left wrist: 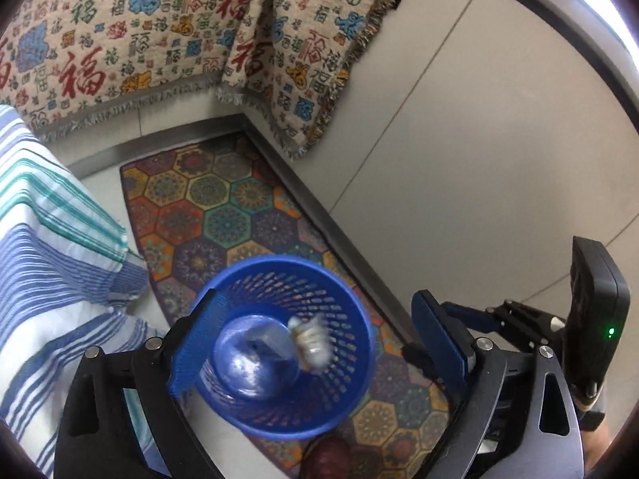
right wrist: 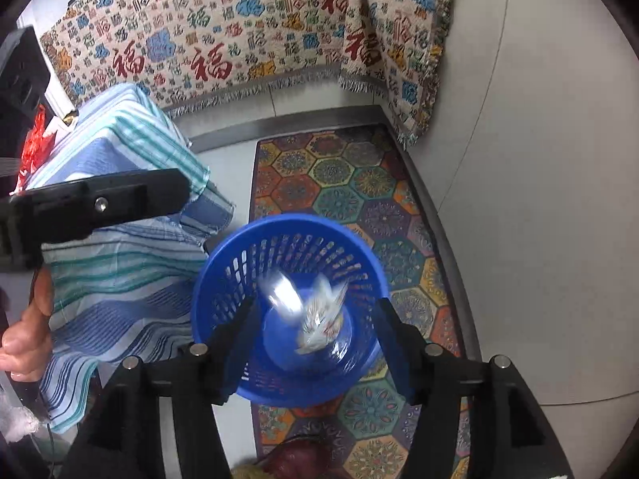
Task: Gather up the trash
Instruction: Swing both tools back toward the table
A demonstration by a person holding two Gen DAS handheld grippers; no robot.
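A blue perforated basket point(left wrist: 279, 260) stands on a patterned mat, directly below both grippers. My left gripper point(left wrist: 319, 343) hangs over its mouth, open, its blue pads point(left wrist: 199, 343) wide apart and touching nothing. Inside the basket a clear plastic bottle point(left wrist: 255, 359) and a crumpled white wrapper point(left wrist: 313, 343) show as motion blur. My right gripper point(right wrist: 315, 335) is open above the same basket point(right wrist: 287, 219). Below it are a blurred shiny piece point(right wrist: 283, 291) and the printed wrapper point(right wrist: 319, 323), loose between its fingers and clear of them.
A striped blue-and-teal cloth point(left wrist: 48, 239) covers a low table at left, with a red wrapper point(right wrist: 34, 139) on top. A hexagon-pattern mat point(left wrist: 223, 199) lies on the floor. A throw with red characters point(left wrist: 159, 40) hangs behind. A dark red object point(left wrist: 331, 455) sits beside the basket.
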